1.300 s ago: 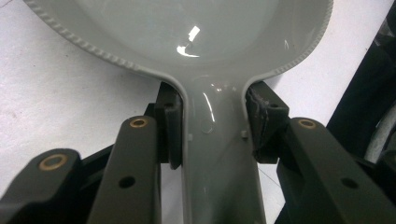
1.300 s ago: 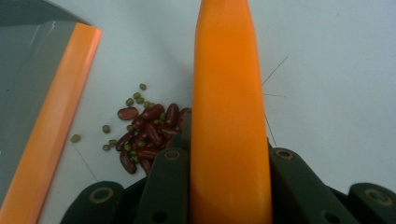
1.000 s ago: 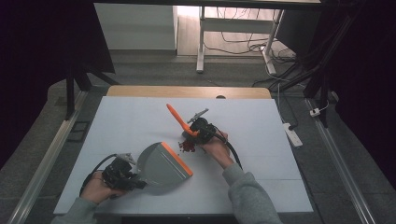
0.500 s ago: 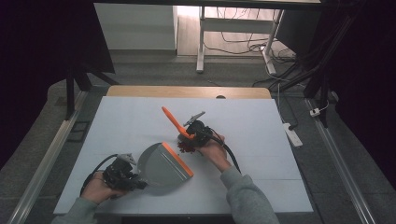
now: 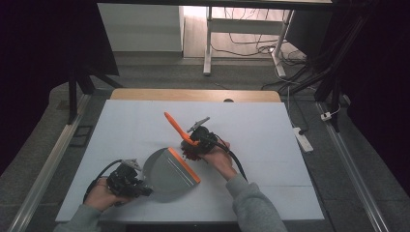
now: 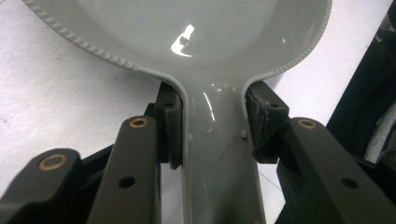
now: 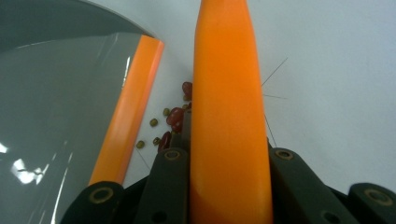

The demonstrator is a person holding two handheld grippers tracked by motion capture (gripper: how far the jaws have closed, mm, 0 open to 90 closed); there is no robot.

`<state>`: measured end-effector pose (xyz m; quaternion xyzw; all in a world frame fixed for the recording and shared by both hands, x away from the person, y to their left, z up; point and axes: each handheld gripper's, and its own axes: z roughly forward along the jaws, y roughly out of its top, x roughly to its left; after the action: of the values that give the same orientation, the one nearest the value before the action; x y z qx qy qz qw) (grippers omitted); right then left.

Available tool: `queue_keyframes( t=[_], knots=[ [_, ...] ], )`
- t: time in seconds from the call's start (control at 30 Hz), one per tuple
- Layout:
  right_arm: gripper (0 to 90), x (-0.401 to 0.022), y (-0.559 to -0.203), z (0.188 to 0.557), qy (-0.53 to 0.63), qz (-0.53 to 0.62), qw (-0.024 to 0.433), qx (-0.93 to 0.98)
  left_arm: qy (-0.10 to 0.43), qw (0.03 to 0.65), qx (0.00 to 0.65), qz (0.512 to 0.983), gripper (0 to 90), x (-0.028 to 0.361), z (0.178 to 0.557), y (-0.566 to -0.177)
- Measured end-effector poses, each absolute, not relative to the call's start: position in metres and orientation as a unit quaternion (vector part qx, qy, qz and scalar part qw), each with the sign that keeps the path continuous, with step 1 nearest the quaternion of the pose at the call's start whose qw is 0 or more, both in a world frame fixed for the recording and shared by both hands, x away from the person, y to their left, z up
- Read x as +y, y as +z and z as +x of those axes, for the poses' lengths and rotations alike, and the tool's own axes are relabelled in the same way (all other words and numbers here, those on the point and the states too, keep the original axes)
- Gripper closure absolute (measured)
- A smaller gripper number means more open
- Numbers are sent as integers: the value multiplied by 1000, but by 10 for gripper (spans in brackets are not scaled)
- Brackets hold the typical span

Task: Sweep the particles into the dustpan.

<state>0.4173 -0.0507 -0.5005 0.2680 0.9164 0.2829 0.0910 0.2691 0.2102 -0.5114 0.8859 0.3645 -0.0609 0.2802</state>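
On the bench [image 5: 270, 145], the left hand-held gripper [image 5: 140, 186] clamps the grey dustpan [image 5: 169, 174]'s handle at 3 o'clock; the right hand-held gripper [image 5: 189, 145] grips an orange brush [image 5: 175, 126]. Its view reveals beans [image 7: 175, 116].

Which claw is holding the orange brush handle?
The right claw. It grips the orange brush handle beside the beans, while the left claw grips the grey dustpan.

My rig: grey sleeves, black tongs.
I'm seeing the left tongs [image 5: 126, 180] and right tongs [image 5: 197, 140] showing brass-coloured rivets, grey three-cornered top plates, and black cables trailing back over grey sleeves [image 5: 251, 205].
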Motion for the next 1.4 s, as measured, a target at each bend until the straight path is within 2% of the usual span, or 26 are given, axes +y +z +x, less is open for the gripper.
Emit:
queue_keyframes(
  t=[1.07, 1.4],
  knots=[
    [776, -31, -503, 398, 294, 226, 86, 925, -59, 281, 365, 886, 619, 209, 269, -512],
    [776, -24, -502, 390, 313, 216, 71, 922, -60, 281, 365, 886, 619, 209, 269, -513]
  ],
)
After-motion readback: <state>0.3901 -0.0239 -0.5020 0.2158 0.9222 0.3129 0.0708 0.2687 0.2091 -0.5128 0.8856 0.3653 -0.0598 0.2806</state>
